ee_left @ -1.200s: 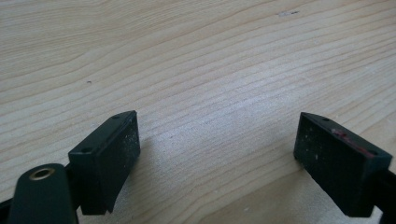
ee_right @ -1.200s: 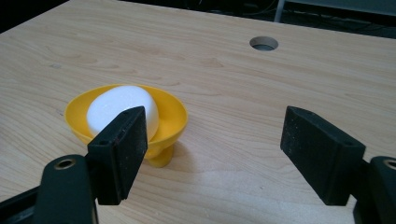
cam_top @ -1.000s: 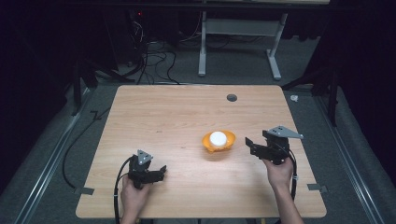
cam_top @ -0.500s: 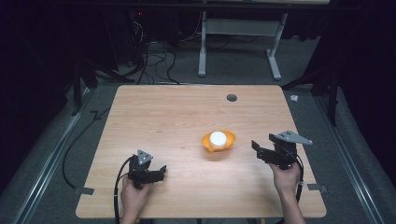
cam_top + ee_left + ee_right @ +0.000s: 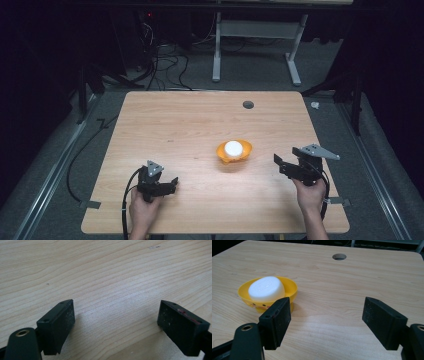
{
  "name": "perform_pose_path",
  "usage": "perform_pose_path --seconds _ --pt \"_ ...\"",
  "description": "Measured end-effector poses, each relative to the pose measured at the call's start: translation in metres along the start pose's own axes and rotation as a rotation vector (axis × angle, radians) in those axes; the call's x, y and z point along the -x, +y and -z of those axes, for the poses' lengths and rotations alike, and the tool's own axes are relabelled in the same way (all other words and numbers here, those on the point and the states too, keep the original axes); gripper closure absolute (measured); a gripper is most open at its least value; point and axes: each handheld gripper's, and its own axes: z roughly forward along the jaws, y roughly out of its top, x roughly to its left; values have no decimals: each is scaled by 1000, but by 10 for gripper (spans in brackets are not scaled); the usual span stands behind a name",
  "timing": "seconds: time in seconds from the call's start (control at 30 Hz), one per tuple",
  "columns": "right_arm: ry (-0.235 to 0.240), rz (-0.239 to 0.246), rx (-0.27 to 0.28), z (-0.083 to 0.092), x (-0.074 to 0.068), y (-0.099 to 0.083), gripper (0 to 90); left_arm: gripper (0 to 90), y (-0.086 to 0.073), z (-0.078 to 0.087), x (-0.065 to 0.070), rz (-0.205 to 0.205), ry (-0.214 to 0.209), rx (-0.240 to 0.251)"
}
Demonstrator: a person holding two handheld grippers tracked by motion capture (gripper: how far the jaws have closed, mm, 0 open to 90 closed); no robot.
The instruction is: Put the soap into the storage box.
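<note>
Yellow bowl [image 5: 234,152] on wooden table [image 5: 190,130], right of centre, holding white rounded block [image 5: 233,147] seated inside the rim. Right gripper [image 5: 283,166] just beside bowl, jaws spread, empty. Left gripper [image 5: 170,185] well apart, jaws spread over bare wood.

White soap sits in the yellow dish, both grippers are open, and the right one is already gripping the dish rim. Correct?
Not quite. The right gripper is open but apart from the yellow dish, gripping nothing, as the right gripper view shows. The white soap and open left gripper are as stated.
</note>
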Motion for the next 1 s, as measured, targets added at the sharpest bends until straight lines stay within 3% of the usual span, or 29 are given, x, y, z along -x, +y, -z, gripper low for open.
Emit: perform_pose_path --seconds 0.63,1.0 --pt "-6 -58 -28 1 7 -24 240 148 0 0 0 2 1 -1" --pt "5 -57 -43 -5 3 -35 243 148 0 0 0 0 0 -1"
